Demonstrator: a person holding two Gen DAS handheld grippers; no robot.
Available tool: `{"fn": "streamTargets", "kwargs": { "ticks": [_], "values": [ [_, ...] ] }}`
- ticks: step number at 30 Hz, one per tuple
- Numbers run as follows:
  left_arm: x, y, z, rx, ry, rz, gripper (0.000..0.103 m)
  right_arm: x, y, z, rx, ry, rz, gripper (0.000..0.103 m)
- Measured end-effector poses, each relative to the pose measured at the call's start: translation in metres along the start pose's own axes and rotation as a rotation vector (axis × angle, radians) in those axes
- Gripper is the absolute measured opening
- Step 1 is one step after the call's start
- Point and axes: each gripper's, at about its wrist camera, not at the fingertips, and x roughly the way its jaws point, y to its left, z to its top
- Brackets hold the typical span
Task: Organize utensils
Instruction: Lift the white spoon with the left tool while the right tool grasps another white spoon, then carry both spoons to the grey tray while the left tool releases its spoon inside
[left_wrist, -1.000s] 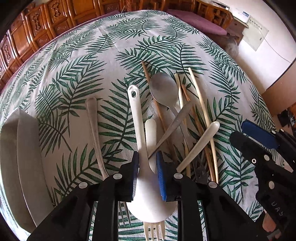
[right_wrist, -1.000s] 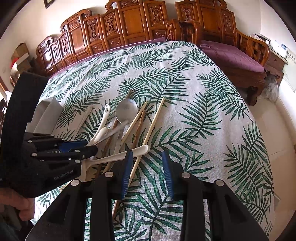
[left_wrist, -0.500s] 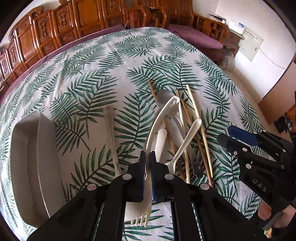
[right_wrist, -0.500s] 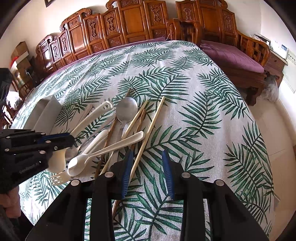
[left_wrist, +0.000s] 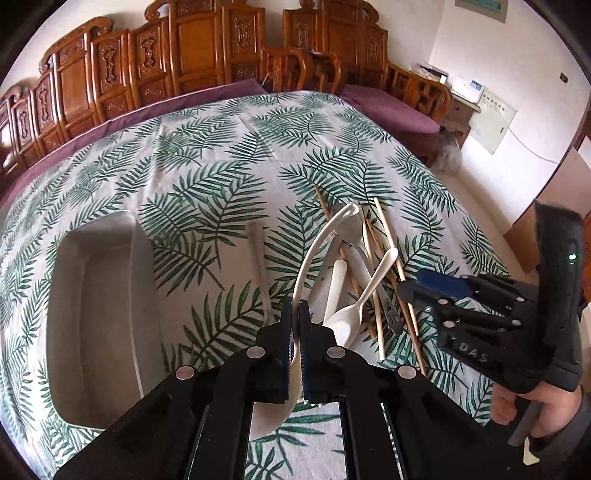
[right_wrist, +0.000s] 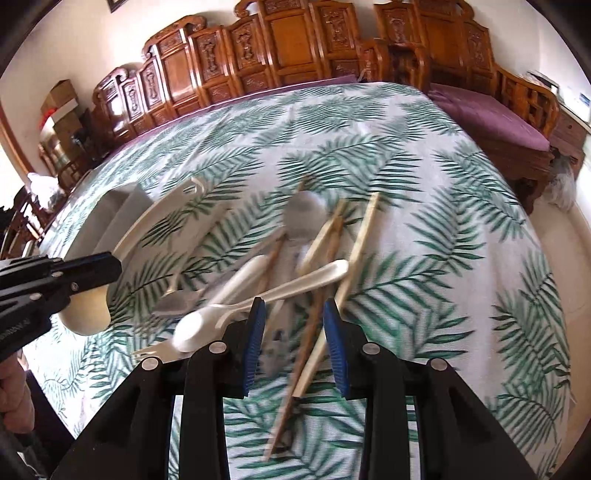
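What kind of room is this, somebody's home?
Most likely a home's living or dining room. A carved wooden bench with purple cushions wraps around a table under a palm-leaf tablecloth, where chopsticks and spoons lie scattered beside a white tray.

Open right gripper (right_wrist: 294, 345) above chopsticks (right_wrist: 332, 284)

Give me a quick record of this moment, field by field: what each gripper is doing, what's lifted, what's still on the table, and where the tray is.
left gripper: shut on the large white spoon, lifted off the cloth
right gripper: open, empty, above the chopsticks
pile on the tablecloth: small white spoon, metal spoon, white fork, chopsticks, overlapping
white tray: on the cloth, left of the pile, nothing visible inside
image quality: right wrist view blurred
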Motion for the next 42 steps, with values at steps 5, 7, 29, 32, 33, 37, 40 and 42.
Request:
{"fn": "streamTargets", "kwargs": {
  "ticks": [5,7,29,32,33,37,40,42],
  "values": [
    [-0.018,0.015,-0.007,-0.013,-0.030,0.006,0.003,0.011,0.021,-0.003,-0.027,0.020,0.015,0.035],
    [-0.025,0.022,-0.010,-0.015,-0.041,0.010,0.003,0.013,0.027,-0.003,-0.029,0.024,0.023,0.035],
    [-0.065,0.057,-0.031,-0.061,-0.101,-0.014,0.003,0.040,0.053,0.003,0.147,0.101,0.010,0.037],
    [-0.069,0.062,-0.034,-0.069,-0.103,-0.015,0.003,0.041,0.052,0.003,0.168,0.106,0.018,0.036],
    [-0.070,0.064,-0.035,-0.071,-0.105,-0.014,0.003,0.041,0.052,0.002,0.173,0.107,0.020,0.036],
    [-0.075,0.073,-0.039,-0.082,-0.109,-0.008,0.003,0.038,0.050,0.002,0.209,0.108,0.030,0.025],
    [-0.077,0.083,-0.040,-0.098,-0.111,-0.004,0.003,0.034,0.050,0.003,0.214,0.104,0.028,0.015],
    [-0.080,0.090,-0.041,-0.112,-0.115,-0.002,0.003,0.031,0.052,0.002,0.206,0.104,0.027,0.004]
  ]
}}
